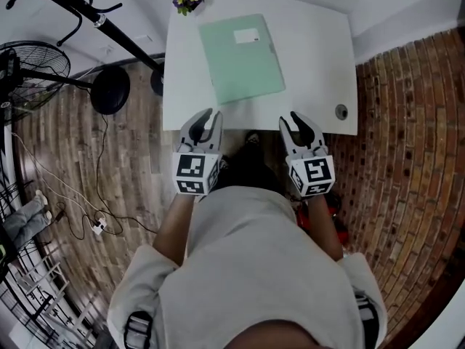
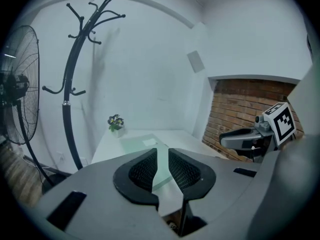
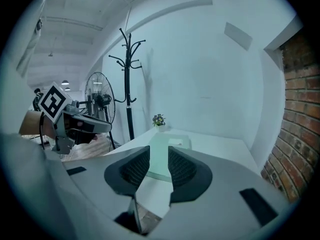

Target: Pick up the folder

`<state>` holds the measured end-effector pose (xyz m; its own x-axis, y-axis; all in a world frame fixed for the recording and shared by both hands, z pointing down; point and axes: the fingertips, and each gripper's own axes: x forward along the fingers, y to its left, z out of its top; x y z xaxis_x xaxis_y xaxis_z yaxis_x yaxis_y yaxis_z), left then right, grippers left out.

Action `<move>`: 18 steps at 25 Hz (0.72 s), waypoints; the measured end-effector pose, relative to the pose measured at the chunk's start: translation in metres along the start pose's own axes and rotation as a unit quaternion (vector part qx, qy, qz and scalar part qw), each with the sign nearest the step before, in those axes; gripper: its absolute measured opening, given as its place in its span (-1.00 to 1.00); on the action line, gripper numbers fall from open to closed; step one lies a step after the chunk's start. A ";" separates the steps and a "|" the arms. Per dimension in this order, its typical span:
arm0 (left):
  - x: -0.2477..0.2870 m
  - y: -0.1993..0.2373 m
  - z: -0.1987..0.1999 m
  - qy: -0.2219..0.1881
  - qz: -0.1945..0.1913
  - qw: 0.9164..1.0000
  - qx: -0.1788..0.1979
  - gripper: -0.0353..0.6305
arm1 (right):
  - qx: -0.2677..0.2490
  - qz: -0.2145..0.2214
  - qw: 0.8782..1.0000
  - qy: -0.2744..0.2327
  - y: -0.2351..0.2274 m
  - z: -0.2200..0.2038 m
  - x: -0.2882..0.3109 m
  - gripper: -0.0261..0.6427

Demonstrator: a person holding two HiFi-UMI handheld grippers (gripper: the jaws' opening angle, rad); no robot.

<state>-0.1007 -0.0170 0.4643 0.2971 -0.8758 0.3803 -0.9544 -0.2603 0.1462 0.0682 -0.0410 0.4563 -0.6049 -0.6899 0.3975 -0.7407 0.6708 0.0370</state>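
A pale green folder (image 1: 241,58) with a white label lies flat on the white table (image 1: 320,64), slightly skewed, near the far left part. Both grippers hover at the table's near edge, short of the folder. My left gripper (image 1: 207,116) holds its jaws a narrow gap apart with nothing in them. My right gripper (image 1: 304,121) stands open a little wider, also empty. The left gripper view shows the folder (image 2: 140,143) ahead beyond the left gripper (image 2: 162,151). In the right gripper view the folder (image 3: 172,140) lies ahead of the right gripper (image 3: 159,151).
A small pot of purple flowers (image 1: 188,0) stands at the table's far left corner. A round cable hole (image 1: 341,111) sits near the front right corner. A black coat stand (image 1: 109,27) and a fan (image 1: 33,67) are left of the table. Brick paving (image 1: 407,122) lies to the right.
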 end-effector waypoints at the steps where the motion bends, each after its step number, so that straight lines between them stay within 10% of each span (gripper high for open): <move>1: 0.006 0.003 0.002 0.004 0.006 1.000 -0.004 -0.70 | 0.000 0.006 1.000 0.001 -0.005 0.001 0.006 -0.58; 18: 0.082 0.028 -0.008 0.076 0.102 0.991 -0.045 -0.70 | -0.008 0.116 0.993 0.036 -0.086 -0.013 0.091 -0.52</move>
<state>-0.1030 -0.0933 0.5069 0.1051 -0.8338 0.5419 -0.9907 -0.0402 0.1303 0.0805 -0.1580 0.5008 -0.7358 -0.4960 0.4610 -0.5791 0.8138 -0.0485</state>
